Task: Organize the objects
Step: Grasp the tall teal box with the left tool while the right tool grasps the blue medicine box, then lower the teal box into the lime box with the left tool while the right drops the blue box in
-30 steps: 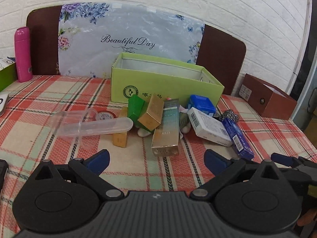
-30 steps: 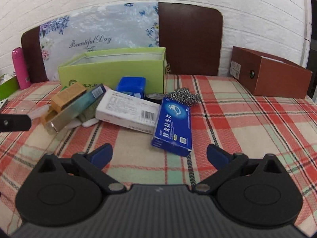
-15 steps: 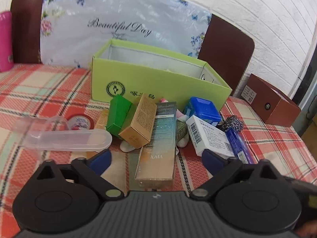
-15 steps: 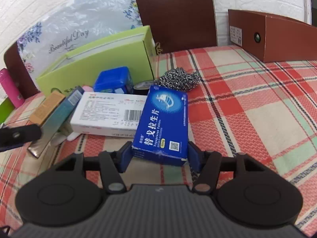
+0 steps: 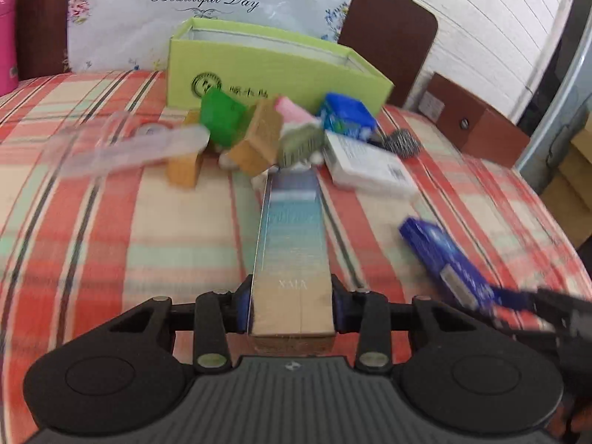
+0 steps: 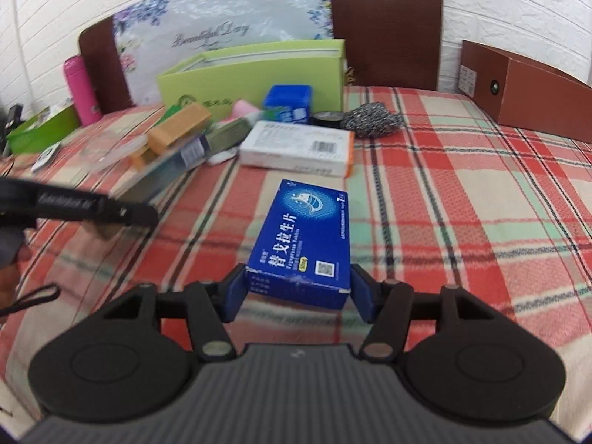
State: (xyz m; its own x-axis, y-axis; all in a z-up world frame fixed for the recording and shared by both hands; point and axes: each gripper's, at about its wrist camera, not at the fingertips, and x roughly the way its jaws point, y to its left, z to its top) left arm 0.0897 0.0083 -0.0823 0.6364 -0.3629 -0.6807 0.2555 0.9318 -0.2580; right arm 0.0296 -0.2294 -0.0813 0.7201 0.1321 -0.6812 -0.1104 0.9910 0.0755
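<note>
Boxes lie in a loose heap on a plaid cloth (image 6: 444,192), and two have been drawn nearer. Nearest in the left view, the left gripper (image 5: 290,307), whose jaws have just been closing, clamps the near end of a long glossy carton (image 5: 290,244), teal fading to gold, its far end pointing at the heap. The right gripper (image 6: 298,292) pinches a flat blue medicine box (image 6: 305,236) by its near edge; only the right view shows its printed lettering sharply. Beyond sit a white barcode box (image 6: 296,146), a steel scourer (image 6: 370,120), a tan carton (image 5: 259,140) and a blurred clear plastic case (image 5: 129,146). Behind them stands the open green cardboard box (image 5: 270,70); its hollow inside shows only in the left view. The pink bottle (image 6: 79,90) shows whole only in the right view.
</note>
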